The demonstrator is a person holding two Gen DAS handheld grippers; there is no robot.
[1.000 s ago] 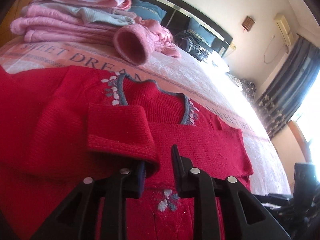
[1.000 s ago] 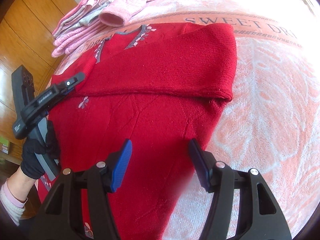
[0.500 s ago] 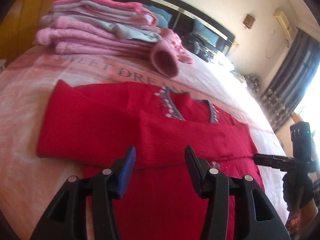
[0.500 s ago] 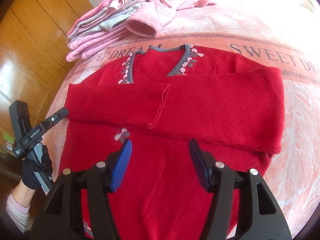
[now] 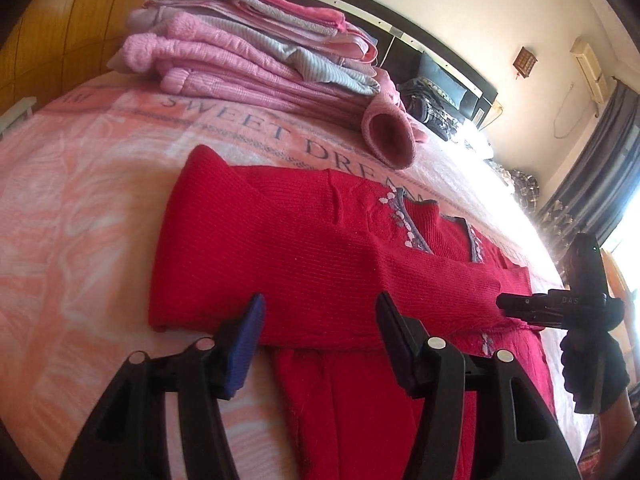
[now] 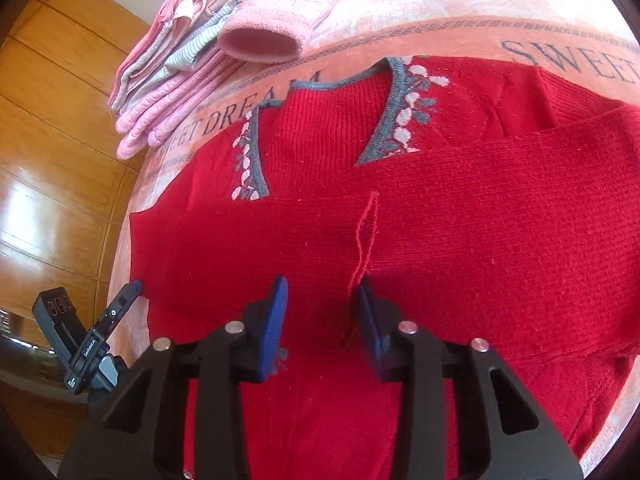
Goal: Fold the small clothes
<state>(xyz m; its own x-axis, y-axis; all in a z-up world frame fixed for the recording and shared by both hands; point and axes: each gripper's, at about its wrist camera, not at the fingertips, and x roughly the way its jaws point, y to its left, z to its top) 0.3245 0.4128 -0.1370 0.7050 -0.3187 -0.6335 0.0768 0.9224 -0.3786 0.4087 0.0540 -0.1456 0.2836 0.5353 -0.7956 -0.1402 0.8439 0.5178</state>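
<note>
A red knit sweater point(image 5: 320, 248) with a grey V-neck point(image 6: 384, 128) lies flat on the pink bed cover, both sleeves folded across its chest. My left gripper point(image 5: 320, 328) is open, low over the sweater's left edge, where the folded sleeve crosses the body. My right gripper point(image 6: 322, 304) hangs open over the sweater's middle, just below the folded sleeves, with a loose red thread point(image 6: 366, 236) beside its right finger. Each gripper shows in the other's view: the right gripper point(image 5: 520, 304) at the far side, the left gripper point(image 6: 124, 292) at the sweater's left edge.
A stack of folded pink and grey clothes point(image 5: 248, 56) sits behind the sweater, a pink cuff point(image 6: 264, 36) jutting toward it. The pink bed cover point(image 5: 80, 208) reads SWEET DREAM. Wooden wardrobe doors point(image 6: 52, 152) stand at the left, a dark headboard point(image 5: 400, 32) and curtains point(image 5: 592, 184) beyond.
The left sleeve, still held a second ago, now lies folded across the chest, let go. The left gripper has moved to the sweater's left edge. The right gripper has come closer and narrowed.
</note>
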